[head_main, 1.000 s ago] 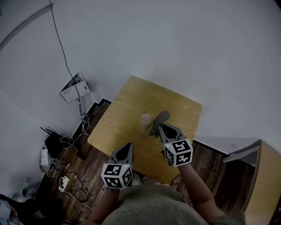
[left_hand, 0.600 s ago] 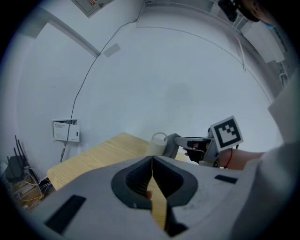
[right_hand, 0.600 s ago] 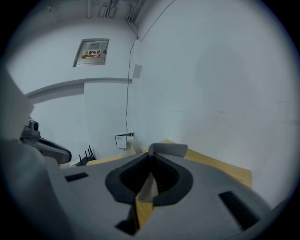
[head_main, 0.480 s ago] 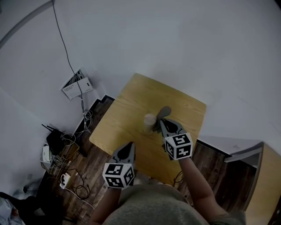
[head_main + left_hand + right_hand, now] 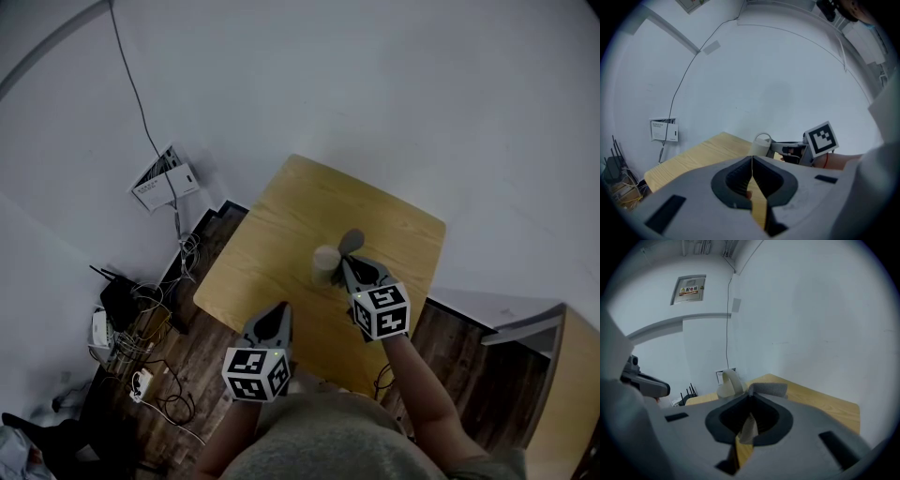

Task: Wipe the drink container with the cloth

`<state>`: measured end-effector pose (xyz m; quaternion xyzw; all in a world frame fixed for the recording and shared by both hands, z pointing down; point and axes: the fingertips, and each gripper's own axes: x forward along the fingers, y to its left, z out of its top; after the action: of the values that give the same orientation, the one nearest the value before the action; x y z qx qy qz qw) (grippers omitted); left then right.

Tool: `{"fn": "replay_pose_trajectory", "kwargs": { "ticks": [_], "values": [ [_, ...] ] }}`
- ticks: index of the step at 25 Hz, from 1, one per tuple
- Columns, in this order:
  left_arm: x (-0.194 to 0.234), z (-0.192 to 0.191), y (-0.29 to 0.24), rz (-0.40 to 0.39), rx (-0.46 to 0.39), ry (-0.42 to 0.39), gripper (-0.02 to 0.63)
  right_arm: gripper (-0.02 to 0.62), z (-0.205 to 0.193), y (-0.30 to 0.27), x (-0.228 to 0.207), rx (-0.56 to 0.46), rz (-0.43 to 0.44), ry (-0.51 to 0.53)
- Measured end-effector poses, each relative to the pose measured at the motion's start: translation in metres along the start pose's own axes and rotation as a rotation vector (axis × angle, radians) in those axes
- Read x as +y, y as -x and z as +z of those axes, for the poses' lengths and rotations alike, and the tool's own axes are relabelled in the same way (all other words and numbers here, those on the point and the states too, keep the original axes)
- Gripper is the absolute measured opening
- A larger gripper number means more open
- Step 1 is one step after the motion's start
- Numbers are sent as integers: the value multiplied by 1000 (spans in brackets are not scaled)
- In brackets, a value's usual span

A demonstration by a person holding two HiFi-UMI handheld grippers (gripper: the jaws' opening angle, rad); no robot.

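Clamps the cloth (image 5: 767, 389) in the right claw (image 5: 750, 398), jaws closed down on it, with a grey fold sticking out past the tips and a thin strip hanging back in the throat. Carries that fold just beside the cup (image 5: 727, 384), at 1 o'clock of it in the head view; cannot tell whether the two touch. Shows the cup upright on the table (image 5: 281, 225), pale, with a loop handle at its top, roughly at the tabletop's middle. Holds the left claw (image 5: 752, 160) with jaws pressed together on nothing, at 7 o'clock of the cup and well apart from it, above the table's near edge. Looks from that claw straight at the cup at 12 o'clock, with the right claw at 1 o'clock beside it. Shows a wall box (image 5: 164, 183) at 10 o'clock of the table, low on the white wall, and a wire (image 5: 141, 112) running up from it. Shows a tangle of cables (image 5: 131, 328) on the dark wood floor (image 5: 469, 347) at 8 o'clock of the table. Catches a sign (image 5: 689, 288) high on the wall, at 11 o'clock in the right gripper view.
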<state>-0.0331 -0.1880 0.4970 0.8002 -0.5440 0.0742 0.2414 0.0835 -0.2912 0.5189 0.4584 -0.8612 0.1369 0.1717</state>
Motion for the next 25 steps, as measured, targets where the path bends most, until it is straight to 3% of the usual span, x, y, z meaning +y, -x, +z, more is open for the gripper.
{"fn": "replay_pose_trajectory", "kwargs": {
  "ticks": [25],
  "values": [
    [8,1,-13,-4,21,5,3,9,-77,-41,-12,187,-37,-37]
  ]
}}
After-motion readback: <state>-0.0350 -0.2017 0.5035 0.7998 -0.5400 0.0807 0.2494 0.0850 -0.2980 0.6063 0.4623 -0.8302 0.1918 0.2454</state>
